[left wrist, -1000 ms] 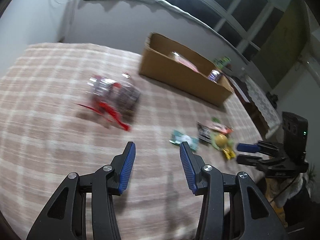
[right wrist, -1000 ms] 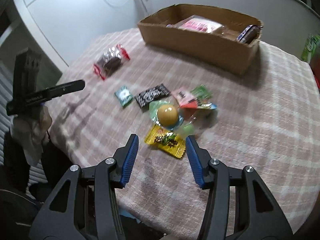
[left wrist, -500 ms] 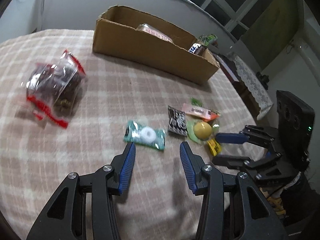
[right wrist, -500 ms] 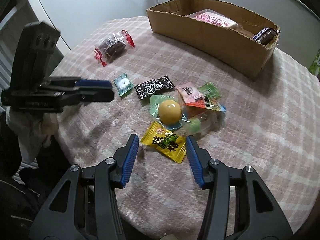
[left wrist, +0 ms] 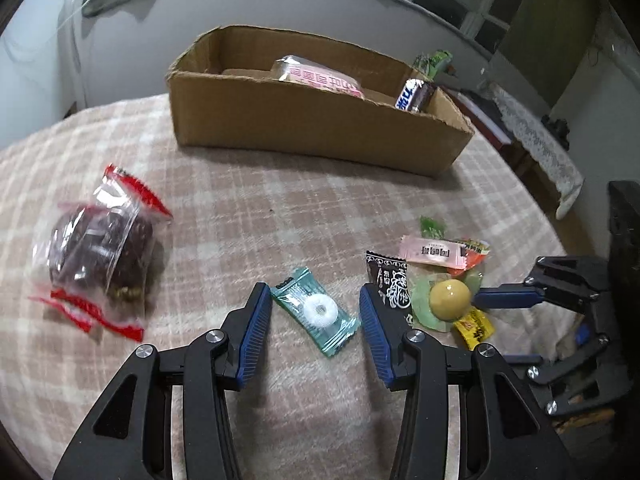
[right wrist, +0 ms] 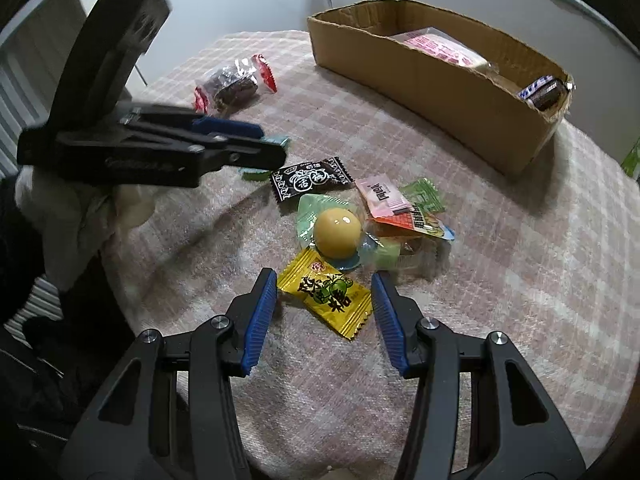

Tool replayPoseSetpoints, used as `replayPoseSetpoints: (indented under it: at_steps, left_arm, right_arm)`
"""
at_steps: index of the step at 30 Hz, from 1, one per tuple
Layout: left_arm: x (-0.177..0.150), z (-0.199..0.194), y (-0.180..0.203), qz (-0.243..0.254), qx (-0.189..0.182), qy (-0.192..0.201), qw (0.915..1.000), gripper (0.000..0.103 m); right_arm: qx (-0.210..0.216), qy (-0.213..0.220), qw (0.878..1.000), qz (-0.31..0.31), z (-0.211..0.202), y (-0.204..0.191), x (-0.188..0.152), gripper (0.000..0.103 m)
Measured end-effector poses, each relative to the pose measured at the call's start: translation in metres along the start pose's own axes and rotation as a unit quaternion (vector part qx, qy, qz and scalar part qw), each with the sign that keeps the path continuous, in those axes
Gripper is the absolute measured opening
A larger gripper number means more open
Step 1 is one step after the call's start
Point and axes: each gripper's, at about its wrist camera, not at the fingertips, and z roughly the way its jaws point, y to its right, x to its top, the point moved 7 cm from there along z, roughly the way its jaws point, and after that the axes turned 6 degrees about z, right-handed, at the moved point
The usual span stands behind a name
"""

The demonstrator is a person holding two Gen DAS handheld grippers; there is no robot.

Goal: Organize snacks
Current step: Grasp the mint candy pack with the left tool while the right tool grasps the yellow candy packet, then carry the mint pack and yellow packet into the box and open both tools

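Observation:
My left gripper (left wrist: 314,312) is open, its fingers on either side of a teal wrapped mint candy (left wrist: 316,314) on the checked cloth. My right gripper (right wrist: 324,300) is open around a yellow candy packet (right wrist: 326,298). Beyond it lie a yellow ball in a green wrapper (right wrist: 336,232), a black packet (right wrist: 310,178), a pink packet (right wrist: 380,196) and green and orange packets. A cardboard box (left wrist: 312,128) at the back holds a pink pack (left wrist: 320,78) and a chocolate bar (left wrist: 414,96). A clear red-edged bag of dark snacks (left wrist: 100,240) lies at the left.
The round table (right wrist: 520,260) has a pink checked cloth; its edge runs close below both grippers. The left gripper (right wrist: 160,148) shows in the right wrist view, low over the teal candy. A wall and windows stand behind the box.
My left gripper has swung right from the red-edged bag and come down around the teal candy. My right gripper has moved in closer over the yellow packet.

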Motion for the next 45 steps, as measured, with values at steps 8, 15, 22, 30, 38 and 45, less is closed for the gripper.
replayPoseSetpoints:
  at_steps: [8, 15, 22, 30, 38, 45]
  left_arm:
    - [-0.002, 0.002, 0.010, 0.049, 0.030, 0.002, 0.9983, 0.043]
    - [-0.002, 0.001, 0.007, 0.053, 0.038, 0.008, 0.9978, 0.026]
    - [0.002, 0.001, 0.003, 0.050, 0.033, 0.008, 0.9982, 0.023]
    - [0.003, -0.001, 0.005, 0.047, 0.040, 0.014, 0.9980, 0.023]
    - [0.001, -0.011, 0.003, 0.031, 0.029, 0.026, 0.9988, 0.023]
    - [0.002, -0.020, -0.002, 0.015, 0.020, 0.038, 0.9990, 0.023]
  right_arm:
    - [-0.022, 0.005, 1.000, -0.020, -0.001, -0.004, -0.001, 0.046]
    - [-0.027, 0.008, 1.000, -0.001, -0.006, 0.004, -0.002, 0.033]
    - [-0.038, 0.008, 0.999, -0.006, -0.006, 0.001, -0.002, 0.030]
    - [-0.035, 0.014, 0.999, 0.002, -0.009, 0.001, 0.000, 0.023]
    - [-0.020, 0.024, 0.999, 0.027, -0.020, 0.005, -0.001, 0.015]
    - [-0.001, 0.034, 0.998, 0.053, -0.027, 0.008, 0.002, 0.013]
